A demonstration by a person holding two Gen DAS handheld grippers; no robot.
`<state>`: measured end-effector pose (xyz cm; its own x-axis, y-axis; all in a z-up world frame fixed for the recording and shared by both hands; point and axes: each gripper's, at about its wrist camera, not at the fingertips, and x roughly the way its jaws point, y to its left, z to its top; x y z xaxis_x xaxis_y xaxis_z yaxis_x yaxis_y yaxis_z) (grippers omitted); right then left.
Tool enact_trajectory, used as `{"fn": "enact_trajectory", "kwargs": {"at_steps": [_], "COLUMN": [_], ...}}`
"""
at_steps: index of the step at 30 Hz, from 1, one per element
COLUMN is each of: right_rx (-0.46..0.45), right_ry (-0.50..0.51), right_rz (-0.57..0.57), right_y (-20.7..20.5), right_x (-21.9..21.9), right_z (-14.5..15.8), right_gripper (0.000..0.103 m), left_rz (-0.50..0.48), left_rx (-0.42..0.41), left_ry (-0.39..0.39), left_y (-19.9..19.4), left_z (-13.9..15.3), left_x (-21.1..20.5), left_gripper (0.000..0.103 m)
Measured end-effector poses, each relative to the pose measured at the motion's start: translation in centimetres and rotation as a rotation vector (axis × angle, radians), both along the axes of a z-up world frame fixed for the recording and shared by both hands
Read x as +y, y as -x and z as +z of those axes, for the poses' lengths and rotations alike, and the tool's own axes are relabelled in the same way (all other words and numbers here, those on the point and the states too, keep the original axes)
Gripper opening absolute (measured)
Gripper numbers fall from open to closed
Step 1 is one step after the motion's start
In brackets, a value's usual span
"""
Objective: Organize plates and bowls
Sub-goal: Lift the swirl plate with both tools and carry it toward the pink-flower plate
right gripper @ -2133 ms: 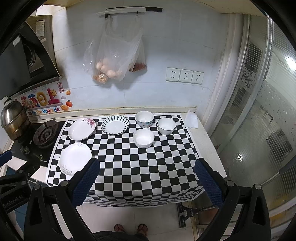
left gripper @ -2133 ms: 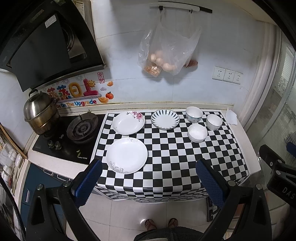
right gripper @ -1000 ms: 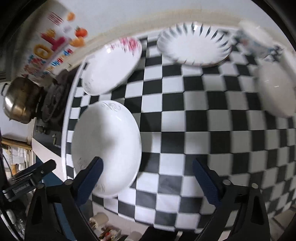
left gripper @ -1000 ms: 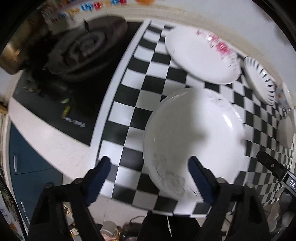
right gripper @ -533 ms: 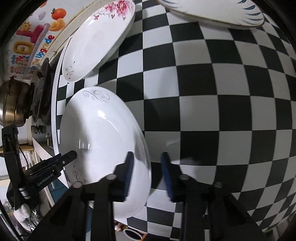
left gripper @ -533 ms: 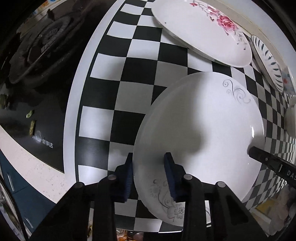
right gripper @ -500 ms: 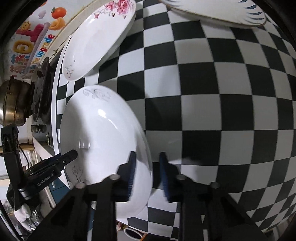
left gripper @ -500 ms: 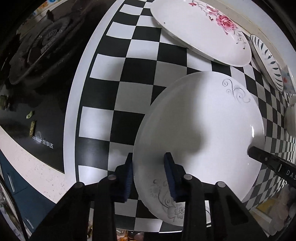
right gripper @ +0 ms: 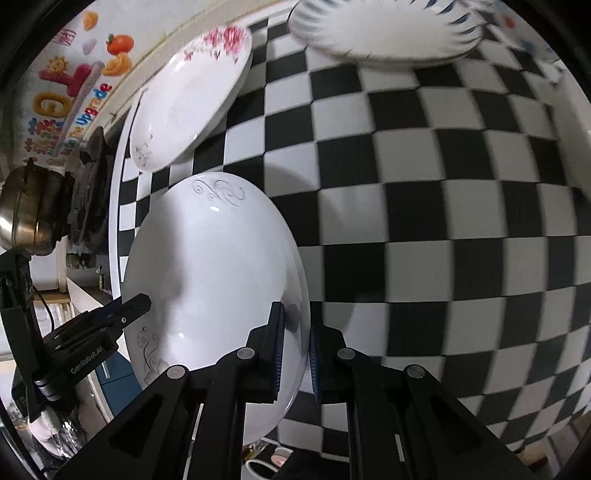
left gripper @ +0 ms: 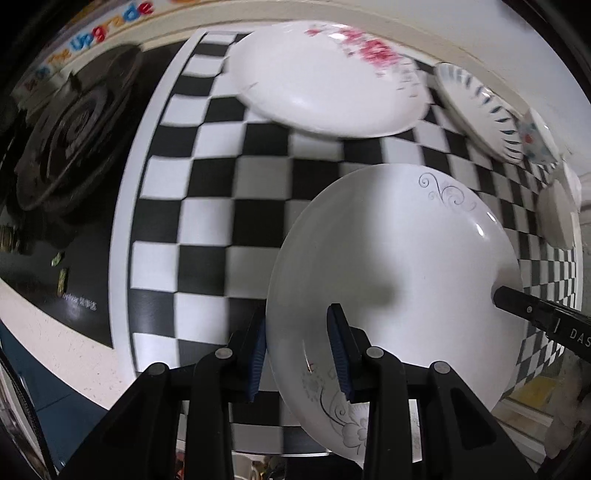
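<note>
Surface (right gripper: 424,206) covered by a black-and-white checkered cloth. A pink-flowered plate (left gripper: 325,74) and a blue-striped plate (right gripper: 384,29) rest on it near the wall; white bowls (left gripper: 556,218) sit farther right.

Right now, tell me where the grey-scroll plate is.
The grey-scroll plate is pinched at opposite rims by the left tongs and right tongs, just in front of the pink-flower plate, near the stove.

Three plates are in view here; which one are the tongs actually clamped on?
The plain white plate with grey scrollwork: left tongs and right tongs pinch opposite rims. The pink-flower plate and blue-striped plate lie untouched beyond.
</note>
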<state>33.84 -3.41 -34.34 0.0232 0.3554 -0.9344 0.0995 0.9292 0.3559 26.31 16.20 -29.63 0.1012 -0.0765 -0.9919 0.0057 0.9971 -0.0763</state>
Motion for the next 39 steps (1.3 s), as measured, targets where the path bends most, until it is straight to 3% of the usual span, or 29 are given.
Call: {"fn": "enact_trajectory", "kwargs": {"at_steps": [6,9,12,17,26,39], "right_rx": [-0.059,-0.073,-0.075,-0.064,-0.027,-0.005], "right_ry": [0.024,0.026,0.031,0.030,0.030,0.007], "right_rz": [-0.025,-0.045,-0.062,-0.075,-0.074,-0.053], "right_y": [0.8,1.1,1.4,1.8,1.6,1.4], "right_x": [-5.1,-8.9,-12.0,-16.2,-19.2,-19.7], "right_z": [3.0,3.8,4.1,3.0,0.2,-0.8], "right_gripper": [0.013,0.013,0.013,0.013,0.013,0.013], "left_rz": [-0.056,-0.084,-0.102,-0.105,-0.105,-0.109], "left_rx": [-0.018,-0.020,-0.017,0.007,0.045,0.034], "left_ry": [0.018,0.023,0.025,0.022,-0.040,-0.088], "left_y": [0.5,0.7,-2.2,-3.3,-3.2,-3.4], "left_z": [1.9,1.5,0.6,-1.3,-3.4,-2.9], "left_x": [-5.1,-6.8,-8.2,-11.6,-13.5,-12.4], "left_gripper": [0.029,0.029,0.029,0.029,0.029,0.029]}}
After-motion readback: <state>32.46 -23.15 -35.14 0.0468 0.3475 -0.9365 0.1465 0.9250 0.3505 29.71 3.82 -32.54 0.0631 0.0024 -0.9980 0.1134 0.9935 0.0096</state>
